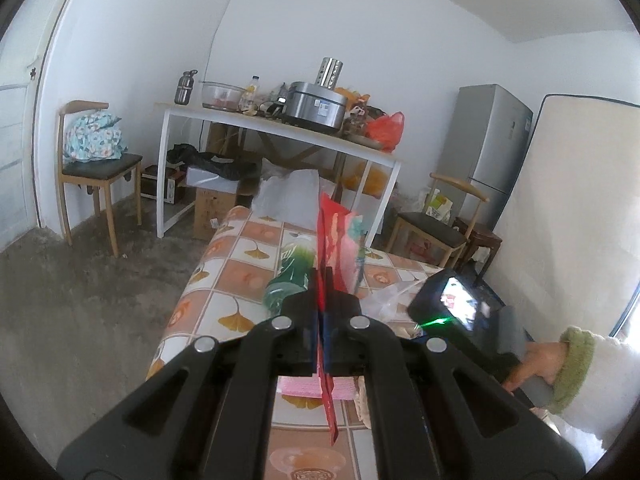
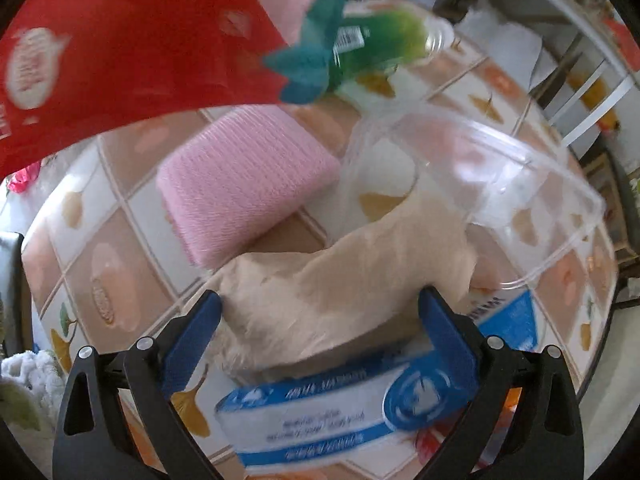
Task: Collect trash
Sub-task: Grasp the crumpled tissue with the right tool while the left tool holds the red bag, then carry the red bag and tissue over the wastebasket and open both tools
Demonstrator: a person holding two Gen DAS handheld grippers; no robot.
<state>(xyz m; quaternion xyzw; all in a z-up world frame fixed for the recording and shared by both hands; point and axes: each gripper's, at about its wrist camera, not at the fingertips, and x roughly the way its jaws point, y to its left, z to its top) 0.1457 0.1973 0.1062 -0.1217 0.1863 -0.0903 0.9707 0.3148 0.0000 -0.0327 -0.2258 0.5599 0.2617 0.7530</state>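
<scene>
Left gripper clenched on one thin, flat red wrapper, glossy foil, held edge-up over the tiled-pattern tablecloth. One green plastic bottle lies on its side just behind it. One pink ribbed cloth, folded square. One crumpled beige tissue sticking out of one blue-and-white soft pack. Right gripper spread wide, blue pads either side of the tissue; contact unclear through blur. One clear plastic tub right of it, tilted, crowding that side.
</scene>
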